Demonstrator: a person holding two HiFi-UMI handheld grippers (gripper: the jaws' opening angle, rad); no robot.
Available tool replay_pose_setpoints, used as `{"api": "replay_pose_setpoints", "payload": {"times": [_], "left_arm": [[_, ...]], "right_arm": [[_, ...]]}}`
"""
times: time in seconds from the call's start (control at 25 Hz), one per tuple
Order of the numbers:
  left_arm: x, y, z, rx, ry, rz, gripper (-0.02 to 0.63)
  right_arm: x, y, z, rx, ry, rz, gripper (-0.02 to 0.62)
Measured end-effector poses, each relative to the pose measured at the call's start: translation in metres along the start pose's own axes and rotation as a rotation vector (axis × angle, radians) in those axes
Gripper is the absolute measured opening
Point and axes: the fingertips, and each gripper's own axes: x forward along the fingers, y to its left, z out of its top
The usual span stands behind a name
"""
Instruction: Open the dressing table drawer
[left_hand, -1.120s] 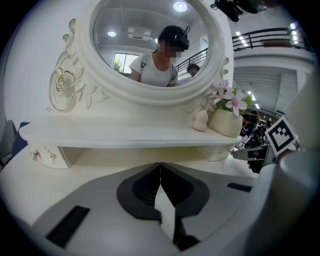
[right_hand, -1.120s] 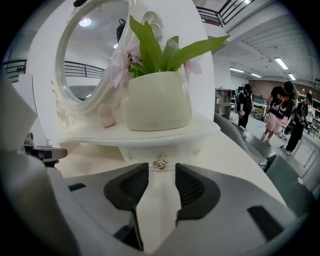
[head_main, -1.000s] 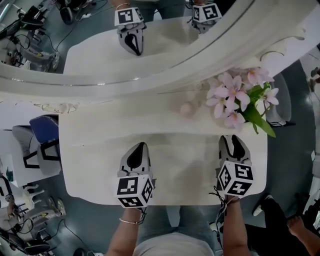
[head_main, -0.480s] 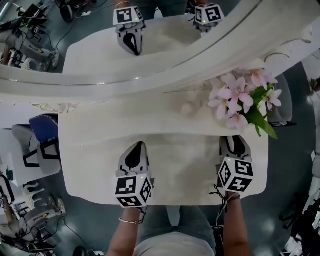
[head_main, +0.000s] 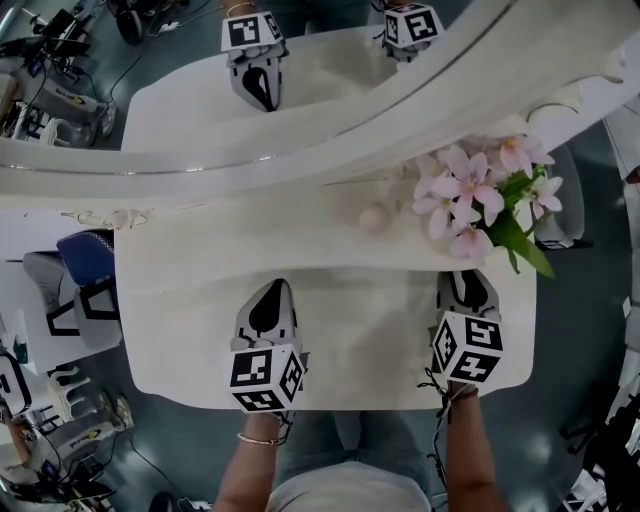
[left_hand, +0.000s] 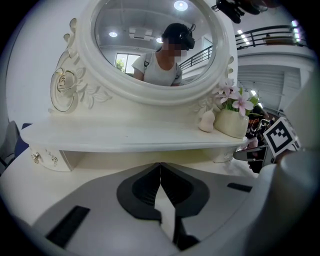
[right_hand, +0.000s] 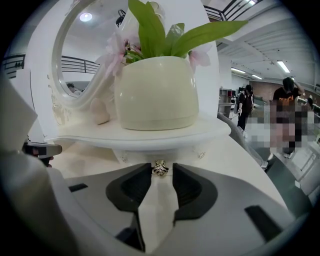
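Movement since a second back is slight: the right gripper (head_main: 469, 278) has just been narrowing its jaws, which stand spread either side of the small metal drawer knob (right_hand: 159, 169) without pinching it. The left gripper (head_main: 272, 290) has kept still over the dressing table (head_main: 180, 330), jaws pressed together, empty. Only the right gripper view shows that knob on the shut drawer (right_hand: 135, 154); the head view hides both beneath the shelf (head_main: 300, 225) bearing the flowerpot (right_hand: 155, 92).
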Motion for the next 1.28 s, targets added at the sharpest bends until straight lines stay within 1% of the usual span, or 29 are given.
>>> {"api": "replay_pose_setpoints", "payload": {"times": [0.64,0.92,1.28], "left_arm": [[-0.002,-0.003,0.002,0.013,0.003,-0.004,0.018],[-0.006,0.000,0.004,0.011,0.003,-0.008,0.018],[-0.015,0.001,0.009,0.022,-0.004,-0.018,0.018]], "right_arm": [[0.001,0.003,0.000,-0.027,0.027,-0.022,0.109],[0.001,0.002,0.000,-0.027,0.032,-0.036,0.107],[0.001,0.002,-0.001,-0.012,0.023,-0.028,0.106]]}}
